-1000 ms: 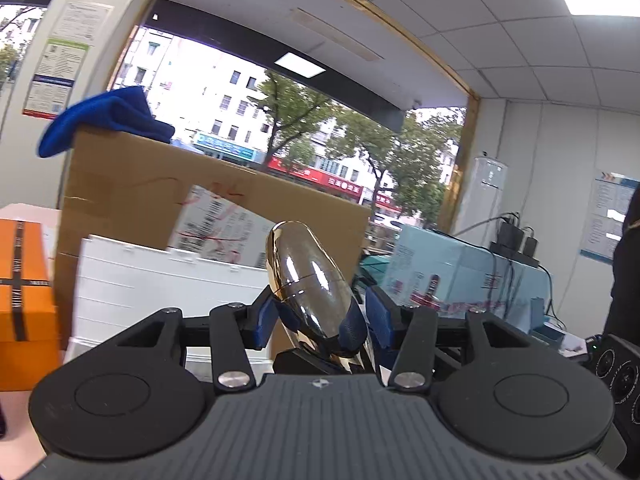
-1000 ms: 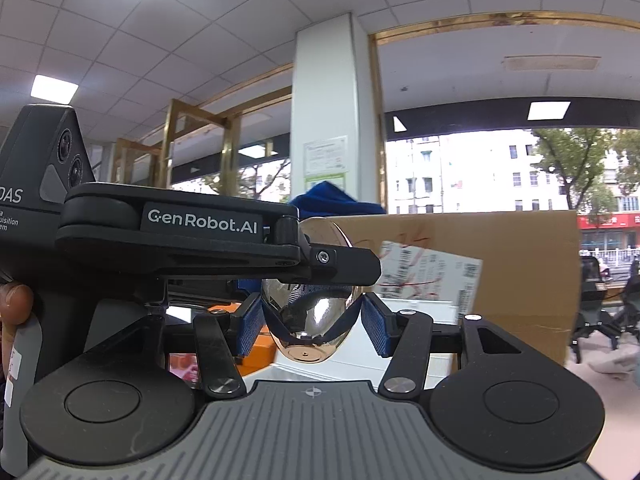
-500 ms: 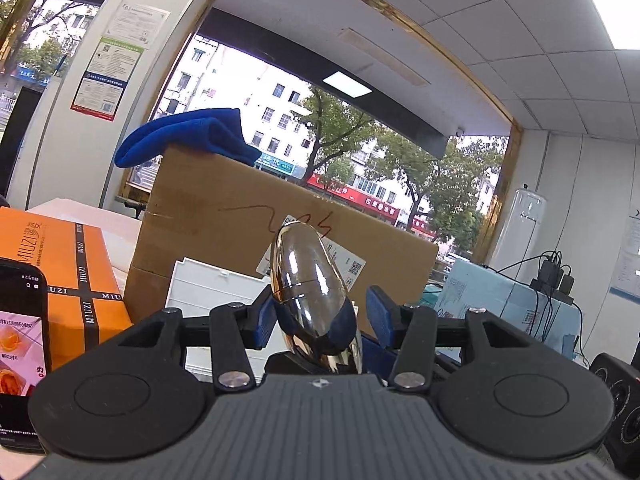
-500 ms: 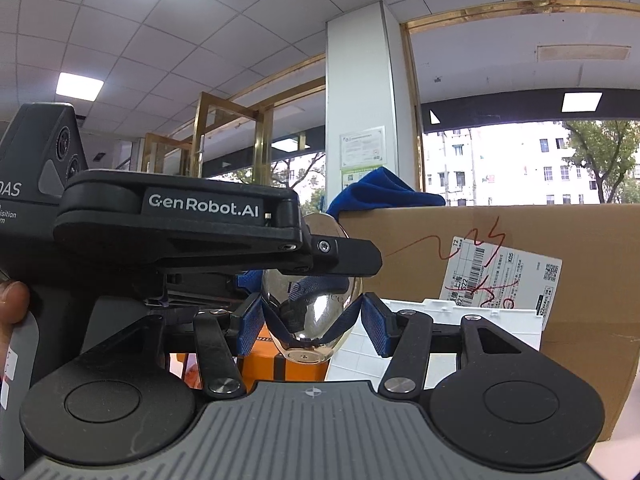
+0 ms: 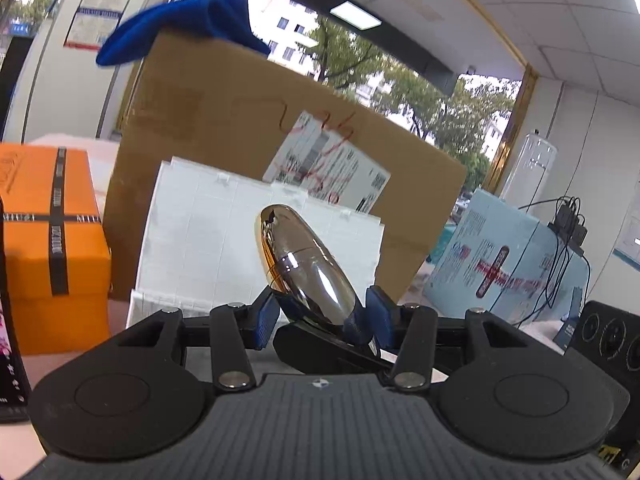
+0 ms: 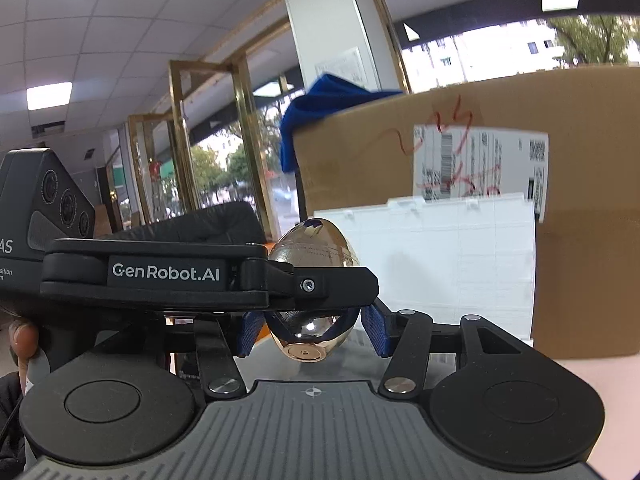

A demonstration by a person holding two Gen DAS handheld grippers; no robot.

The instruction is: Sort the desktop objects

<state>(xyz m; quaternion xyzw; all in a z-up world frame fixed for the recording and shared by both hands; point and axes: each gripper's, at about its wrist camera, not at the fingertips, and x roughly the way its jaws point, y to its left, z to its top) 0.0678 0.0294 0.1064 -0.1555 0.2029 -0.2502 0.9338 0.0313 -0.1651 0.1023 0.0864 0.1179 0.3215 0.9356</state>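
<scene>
Left wrist view: one chrome egg-shaped object (image 5: 308,266), centre frame, leans toward the upper left. The left gripper (image 5: 320,316) sits with its blue pads either side of the egg's lower end; whether they press it I cannot tell. Behind stand one white plastic organizer (image 5: 224,240), one cardboard box (image 5: 208,120) topped by one blue cloth (image 5: 188,20), and one orange box (image 5: 44,232) at left. In the right wrist view, the right gripper (image 6: 310,330) has its blue pads spread around the egg, which the other gripper's black arm, crossing from the left, pinches. A fingertip (image 6: 22,338) shows at the left edge.
</scene>
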